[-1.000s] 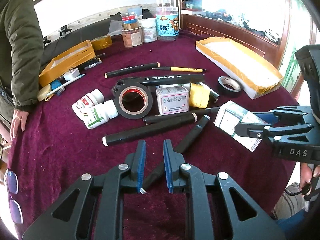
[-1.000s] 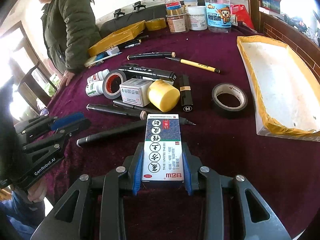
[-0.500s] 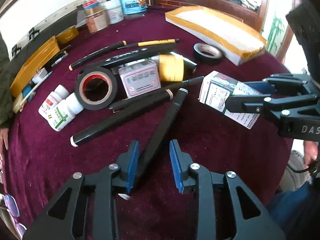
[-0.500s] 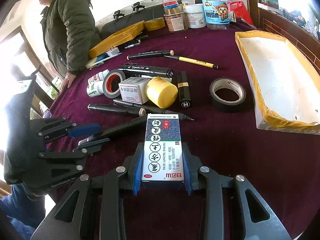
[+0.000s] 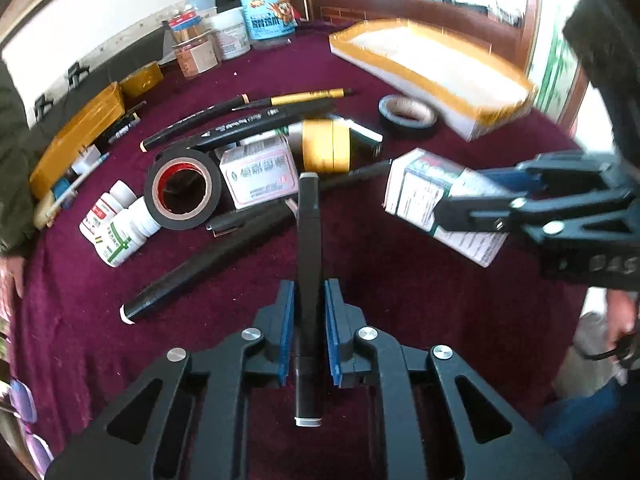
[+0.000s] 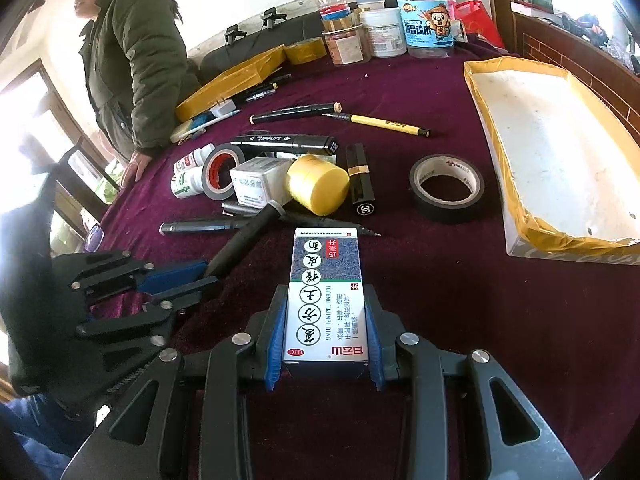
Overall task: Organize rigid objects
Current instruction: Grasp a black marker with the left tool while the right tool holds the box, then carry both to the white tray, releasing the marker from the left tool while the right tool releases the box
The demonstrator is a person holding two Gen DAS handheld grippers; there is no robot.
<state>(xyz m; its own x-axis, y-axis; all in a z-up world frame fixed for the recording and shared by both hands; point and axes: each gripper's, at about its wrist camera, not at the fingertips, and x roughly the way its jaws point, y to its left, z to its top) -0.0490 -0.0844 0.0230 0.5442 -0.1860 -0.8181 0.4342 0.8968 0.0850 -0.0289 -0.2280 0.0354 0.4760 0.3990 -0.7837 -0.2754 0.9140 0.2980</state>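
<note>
My left gripper (image 5: 307,304) is shut on a long black marker (image 5: 308,248) that points away over the purple table; it also shows in the right wrist view (image 6: 240,244). My right gripper (image 6: 326,316) is shut on a white and blue medicine box (image 6: 326,292) held just above the cloth; the box also shows at the right of the left wrist view (image 5: 432,208). A cluster of markers, a red-cored tape roll (image 5: 182,190), a white box (image 5: 260,174), a yellow roll (image 5: 326,146) and two pill bottles (image 5: 120,228) lies beyond.
An empty yellow-rimmed white tray (image 6: 560,152) lies at the right. A black tape roll (image 6: 446,186) sits beside it. Jars and tubs (image 6: 424,24) stand at the far edge. A yellow box (image 6: 236,80) lies at the back left. A person in a green coat (image 6: 132,60) stands at the left.
My left gripper has moved forward and closed its jaws on the black marker, which now lies straight between the fingers. My right gripper still holds the medicine box.
</note>
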